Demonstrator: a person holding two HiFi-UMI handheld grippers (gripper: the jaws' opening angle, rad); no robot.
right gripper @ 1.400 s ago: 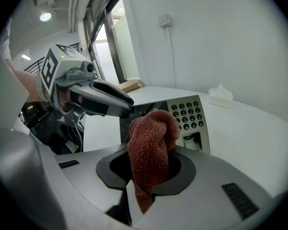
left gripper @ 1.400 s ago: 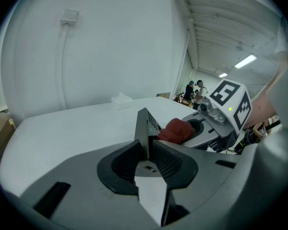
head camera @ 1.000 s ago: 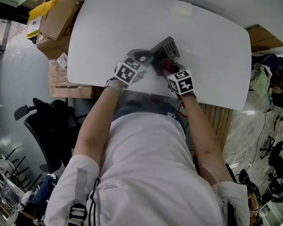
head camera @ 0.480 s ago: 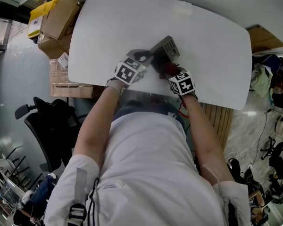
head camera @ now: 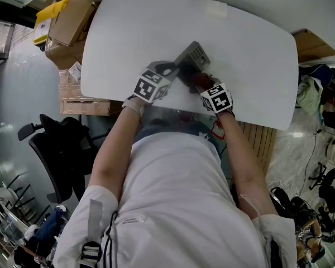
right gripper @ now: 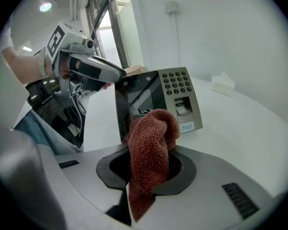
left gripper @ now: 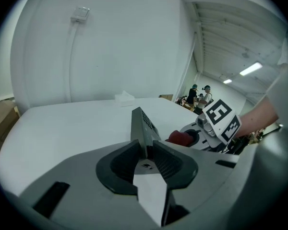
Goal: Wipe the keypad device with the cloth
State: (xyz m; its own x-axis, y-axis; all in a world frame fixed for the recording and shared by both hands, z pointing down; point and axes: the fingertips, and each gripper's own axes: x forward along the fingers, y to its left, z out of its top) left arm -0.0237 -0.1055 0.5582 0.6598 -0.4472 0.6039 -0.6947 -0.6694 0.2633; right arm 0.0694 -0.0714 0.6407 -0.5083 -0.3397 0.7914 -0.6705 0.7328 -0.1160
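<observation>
White worktop (head camera: 251, 49) with rounded corners lies under both of my tools. My right tool (right gripper: 146, 171) is clamped on a rust-red cloth (right gripper: 151, 138), which bunches up out of the jaws and trails a tail down below them. The bunched end sits just ahead of this tool, over the lower part of the keypad device (right gripper: 175, 97), in front of its dark screen panel. Whether it presses on the panel I cannot tell.

My left tool (left gripper: 145, 152) has its jaws closed on one thin edge of that device, so the housing stands tipped up from the worktop with its face turned toward my right tool. Seen from the right tool, the screen takes the left of the face. The grey number keys are at the upper right, with a fingerprint reader and a small label beneath them. The left tool reaches in from the left of the device, its marker cube raised above the grip.

Farther past the device, a small folded white tissue (right gripper: 222, 84) lies alone on the worktop, well apart from both tools. Beyond it rises a white wall where a thin cable (left gripper: 73, 56) drops from a small fitting. Out past my left tool, off the worktop's edge, cardboard boxes (head camera: 67, 21) are stacked.
</observation>
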